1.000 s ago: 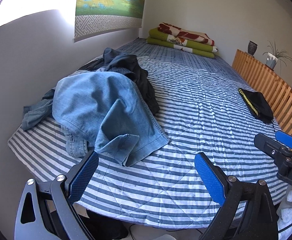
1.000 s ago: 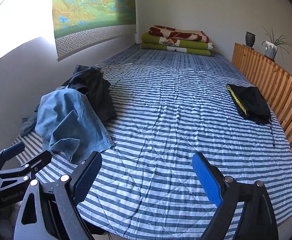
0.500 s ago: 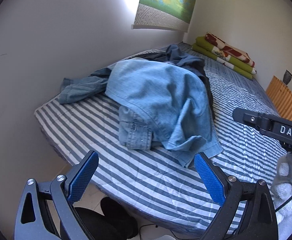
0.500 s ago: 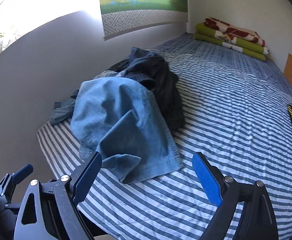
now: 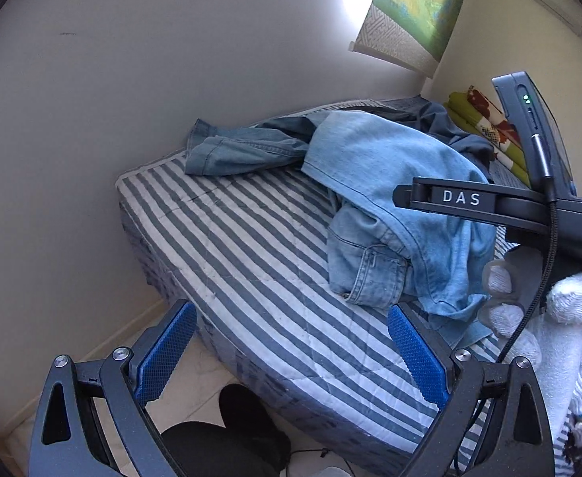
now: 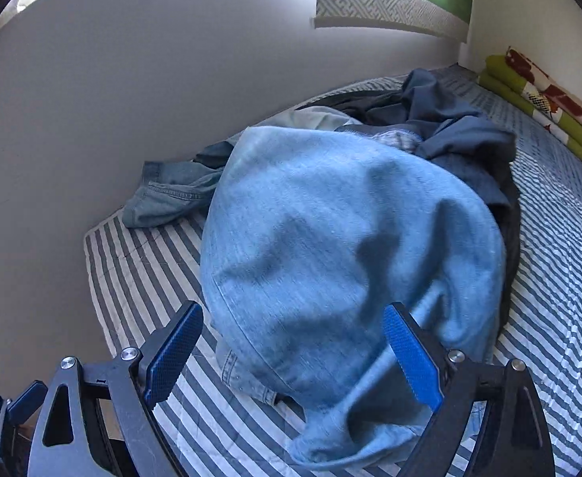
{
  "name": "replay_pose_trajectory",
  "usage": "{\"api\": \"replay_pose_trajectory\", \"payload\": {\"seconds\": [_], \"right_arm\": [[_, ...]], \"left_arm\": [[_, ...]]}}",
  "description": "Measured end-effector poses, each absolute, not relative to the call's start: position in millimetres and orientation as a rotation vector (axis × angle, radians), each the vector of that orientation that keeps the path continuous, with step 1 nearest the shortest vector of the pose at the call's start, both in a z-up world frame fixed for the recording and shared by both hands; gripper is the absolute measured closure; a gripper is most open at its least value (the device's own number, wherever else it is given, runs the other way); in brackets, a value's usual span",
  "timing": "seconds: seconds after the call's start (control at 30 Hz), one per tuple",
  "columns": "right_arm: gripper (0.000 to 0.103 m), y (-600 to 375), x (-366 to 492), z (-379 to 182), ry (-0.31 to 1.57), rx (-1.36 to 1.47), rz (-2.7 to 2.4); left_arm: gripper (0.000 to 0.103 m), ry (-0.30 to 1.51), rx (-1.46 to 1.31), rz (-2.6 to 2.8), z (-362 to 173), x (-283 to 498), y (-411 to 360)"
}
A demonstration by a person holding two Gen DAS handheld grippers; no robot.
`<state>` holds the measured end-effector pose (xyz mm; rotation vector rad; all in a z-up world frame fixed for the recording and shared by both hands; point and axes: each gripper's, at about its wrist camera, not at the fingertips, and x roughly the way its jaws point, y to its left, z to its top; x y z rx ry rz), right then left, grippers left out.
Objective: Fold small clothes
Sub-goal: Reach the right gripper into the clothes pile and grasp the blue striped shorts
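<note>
A light blue denim garment (image 6: 342,246) lies heaped on the striped bed (image 6: 139,278), draped over darker clothes (image 6: 450,127). My right gripper (image 6: 291,353) hovers open just above its near edge, a blue pad on either side of the cloth, nothing pinched. In the left wrist view the same denim garment (image 5: 394,183) lies to the right, with a second denim piece (image 5: 243,147) against the wall. My left gripper (image 5: 291,353) is open over the bed's near corner, short of the cloth. The right gripper (image 5: 442,198) crosses that view, held by a white-gloved hand (image 5: 561,318).
The grey wall (image 5: 131,79) runs close along the bed's left side. Folded green and red blankets (image 6: 549,103) lie at the bed's far end. The floor (image 5: 195,381) and a dark shape (image 5: 243,429) show below the bed edge. Bare striped cover (image 6: 561,238) stretches to the right.
Both grippers swung left and moved in on the clothes pile. The right one now straddles the light denim's near edge; the folded black item has left view.
</note>
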<state>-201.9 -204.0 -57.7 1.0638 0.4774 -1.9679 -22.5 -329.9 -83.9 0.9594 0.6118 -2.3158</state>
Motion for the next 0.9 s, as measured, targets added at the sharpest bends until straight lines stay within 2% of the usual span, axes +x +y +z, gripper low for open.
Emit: {"api": "replay_pose_trajectory", "payload": {"seconds": [0.2, 0.43, 0.47, 0.53, 0.73, 0.9], "right_arm": [[0.013, -228, -195, -77, 0.581, 1.079, -1.94], [0.014, -215, -243, -13, 0.413, 0.974, -2.083], [0.015, -217, -256, -8, 0.411, 0.98, -2.128], [0.03, -217, -289, -1, 0.361, 1.028, -2.18], [0.033, -238, -374, -26, 0.239, 1.295, -2.137], [0.033, -254, -393, -53, 0.26, 1.399, -2.11]], "left_arm": [[0.004, 0.636, 0.969, -2.304, -92, -21, -338], [0.004, 0.64, 0.977, -2.314, -97, -29, -341], [0.004, 0.636, 0.978, -2.32, -98, -31, -341], [0.004, 0.619, 0.981, -2.336, -98, -37, -337], [0.004, 0.592, 1.026, -2.429, -99, -63, -316], [0.004, 0.561, 1.068, -2.46, -104, -81, -304]]}}
